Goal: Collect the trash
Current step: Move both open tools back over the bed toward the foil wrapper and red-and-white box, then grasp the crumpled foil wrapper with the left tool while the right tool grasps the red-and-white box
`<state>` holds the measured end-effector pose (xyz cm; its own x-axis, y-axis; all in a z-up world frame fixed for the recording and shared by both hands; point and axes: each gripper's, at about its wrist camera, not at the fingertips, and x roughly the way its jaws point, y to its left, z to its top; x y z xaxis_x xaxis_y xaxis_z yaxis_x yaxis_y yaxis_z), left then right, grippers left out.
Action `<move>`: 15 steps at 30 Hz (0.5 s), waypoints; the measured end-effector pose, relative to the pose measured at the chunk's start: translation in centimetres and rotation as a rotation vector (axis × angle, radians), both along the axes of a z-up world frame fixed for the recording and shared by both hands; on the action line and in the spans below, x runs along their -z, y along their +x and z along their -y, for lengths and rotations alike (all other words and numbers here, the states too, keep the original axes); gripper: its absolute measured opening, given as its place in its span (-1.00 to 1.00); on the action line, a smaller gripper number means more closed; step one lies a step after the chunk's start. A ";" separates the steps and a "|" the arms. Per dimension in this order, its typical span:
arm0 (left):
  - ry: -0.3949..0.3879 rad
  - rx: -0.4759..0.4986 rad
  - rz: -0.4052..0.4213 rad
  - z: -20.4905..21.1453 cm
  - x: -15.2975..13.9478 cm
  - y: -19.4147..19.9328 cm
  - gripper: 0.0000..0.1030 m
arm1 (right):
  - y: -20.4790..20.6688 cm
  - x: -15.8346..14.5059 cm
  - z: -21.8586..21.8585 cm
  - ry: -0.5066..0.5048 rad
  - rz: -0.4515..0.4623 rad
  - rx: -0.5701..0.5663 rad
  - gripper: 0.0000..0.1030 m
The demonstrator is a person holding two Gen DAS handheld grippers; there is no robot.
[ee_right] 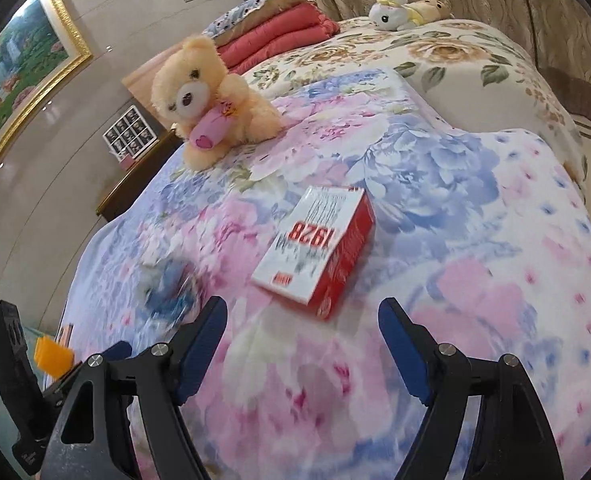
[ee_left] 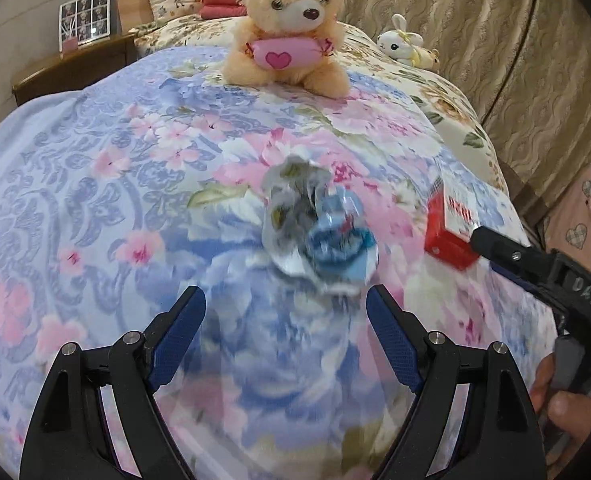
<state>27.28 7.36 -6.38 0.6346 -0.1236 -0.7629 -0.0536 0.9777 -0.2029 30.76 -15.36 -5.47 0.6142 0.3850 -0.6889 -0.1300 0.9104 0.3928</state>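
Your left gripper point(ee_left: 285, 304) is spread and empty; the crumpled wrapper point(ee_left: 315, 228) lies on the blanket point(ee_left: 95, 168) straight ahead. Your right gripper point(ee_right: 303, 320), also spread, faces the red box point(ee_right: 319, 248), its long axis pointing away.

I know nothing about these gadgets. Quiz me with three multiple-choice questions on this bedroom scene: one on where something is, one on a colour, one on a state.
1. Where does the teddy bear sit?
A. On the bed
B. On the nightstand
C. On the floor

2. What colour are the sides of the box?
A. Green
B. Red
C. Black

3. How does the left hand-held gripper stand?
A. Shut on the box
B. Shut on the wrapper
C. Open, holding nothing

Answers:
1 A: the bear rests on the floral blanket.
2 B: the sides are red under a white top.
3 C: its jaws stand apart, short of the crumpled wrapper.
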 end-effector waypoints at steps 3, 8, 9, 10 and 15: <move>0.002 -0.010 0.012 0.3 -0.1 1.1 0.65 | 1.3 0.5 -0.2 -0.018 -0.007 0.016 0.55; 0.066 -0.024 0.017 1.4 0.2 2.4 0.64 | 2.9 1.2 -0.8 -0.041 -0.015 0.020 0.55; 0.076 -0.018 0.022 1.6 0.2 2.5 0.56 | 2.9 1.2 -0.9 -0.046 -0.011 0.020 0.53; 0.074 -0.006 0.025 1.7 0.3 2.7 0.42 | 3.0 1.1 -0.9 -0.050 -0.008 0.020 0.53; 0.024 0.069 -0.001 2.0 0.8 2.9 -0.89 | 2.8 0.5 -0.7 -0.047 0.013 0.003 -0.29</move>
